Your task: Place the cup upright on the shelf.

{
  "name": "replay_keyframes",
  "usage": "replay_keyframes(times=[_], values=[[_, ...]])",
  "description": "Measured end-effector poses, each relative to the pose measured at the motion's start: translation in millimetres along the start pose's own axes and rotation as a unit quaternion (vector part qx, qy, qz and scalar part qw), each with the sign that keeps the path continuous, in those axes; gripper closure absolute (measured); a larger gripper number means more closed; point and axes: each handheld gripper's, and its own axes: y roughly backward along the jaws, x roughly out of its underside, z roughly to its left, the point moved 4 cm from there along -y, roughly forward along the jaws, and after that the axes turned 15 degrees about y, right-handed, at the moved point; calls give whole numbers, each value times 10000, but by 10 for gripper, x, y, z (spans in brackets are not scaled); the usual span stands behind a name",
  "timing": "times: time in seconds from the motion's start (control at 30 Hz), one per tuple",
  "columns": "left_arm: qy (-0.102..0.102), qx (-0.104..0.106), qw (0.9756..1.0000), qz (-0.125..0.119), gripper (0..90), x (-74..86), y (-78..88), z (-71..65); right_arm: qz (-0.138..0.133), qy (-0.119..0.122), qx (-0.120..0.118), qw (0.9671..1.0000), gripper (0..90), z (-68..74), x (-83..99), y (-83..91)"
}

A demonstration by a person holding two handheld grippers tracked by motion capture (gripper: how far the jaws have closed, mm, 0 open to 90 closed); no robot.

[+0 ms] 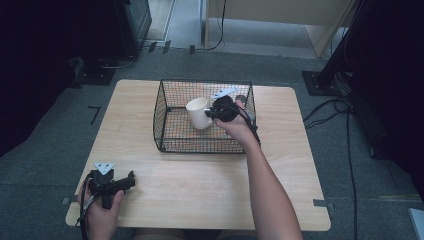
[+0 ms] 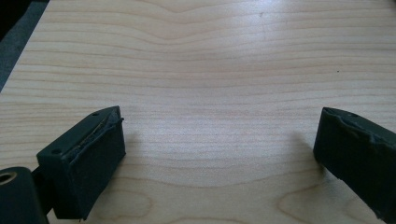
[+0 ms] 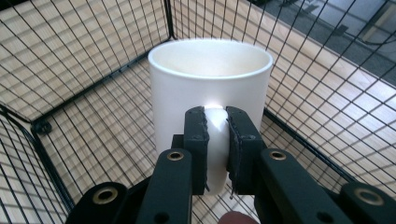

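I am holding my right claw (image 3: 217, 140) inside the black wire basket (image 1: 165, 100) at the middle of the worktop (image 1: 200, 185), pinching the handle of a white mug (image 1: 199, 113). My left claw (image 1: 131, 178) is resting spread wide near the worktop's front left corner, gripping nothing.
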Motion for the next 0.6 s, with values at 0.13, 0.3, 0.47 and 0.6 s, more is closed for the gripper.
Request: replay_keyframes(times=[0.13, 0.3, 0.47, 0.6], values=[[-1, 0, 10000, 0, 23, 0, 0, 0, 279, 71, 29, 9996, 799, -10, 33, 0], [-1, 0, 10000, 1, 23, 0, 0, 0, 647, 198, 251, 9974, 799, -30, 76, -28], [1, 1, 10000, 0, 23, 0, 0, 0, 767, 135, 321, 9965, 794, -49, 89, -49], [1, 0, 10000, 0, 23, 0, 0, 0, 971, 183, 244, 9948, 768, -34, 115, -97]])
